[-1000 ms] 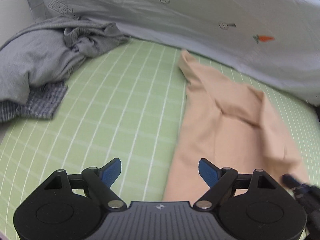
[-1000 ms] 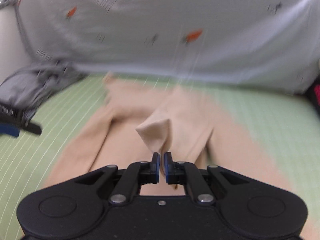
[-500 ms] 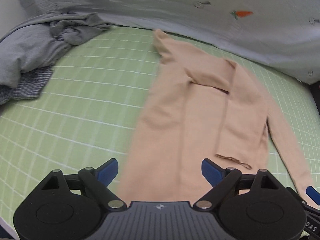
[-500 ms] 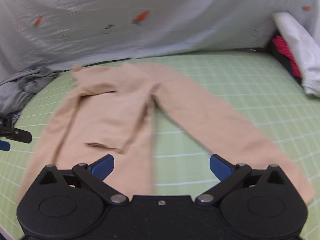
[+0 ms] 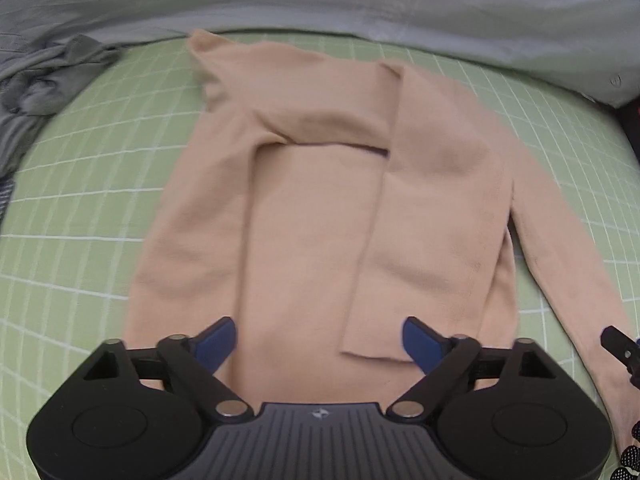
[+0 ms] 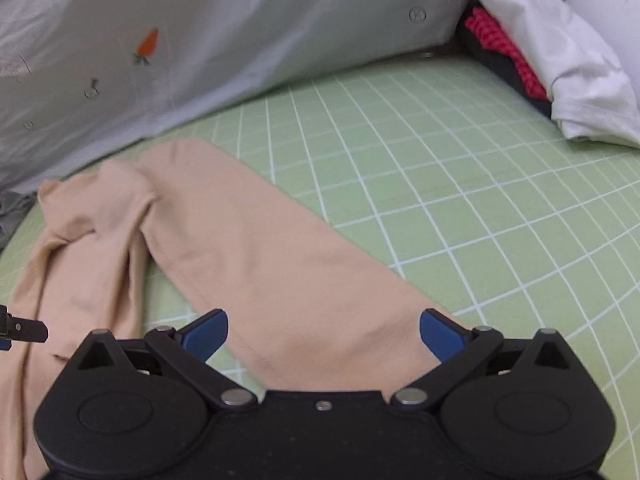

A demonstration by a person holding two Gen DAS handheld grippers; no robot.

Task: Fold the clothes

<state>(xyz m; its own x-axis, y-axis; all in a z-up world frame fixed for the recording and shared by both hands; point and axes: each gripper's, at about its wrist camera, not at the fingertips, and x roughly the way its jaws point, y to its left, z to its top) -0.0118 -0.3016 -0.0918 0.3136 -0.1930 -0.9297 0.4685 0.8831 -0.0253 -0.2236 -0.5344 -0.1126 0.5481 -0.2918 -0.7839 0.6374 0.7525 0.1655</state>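
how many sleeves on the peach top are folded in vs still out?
2 sleeves on the peach top: one sleeve folded across the body, other sleeve still out on the green mat.

Green mat (image 6: 460, 184) with a white grid covering the surface. Along the far edge, a pale grey-blue quilt (image 6: 248, 32), printed with an orange carrot (image 6: 147, 42) and small round marks. At the far right of the right wrist view, a white cloth (image 6: 560, 52) draped over something pink-and-black (image 6: 504, 52). At the far left of the left wrist view, a crumpled grey heap (image 5: 44, 84).
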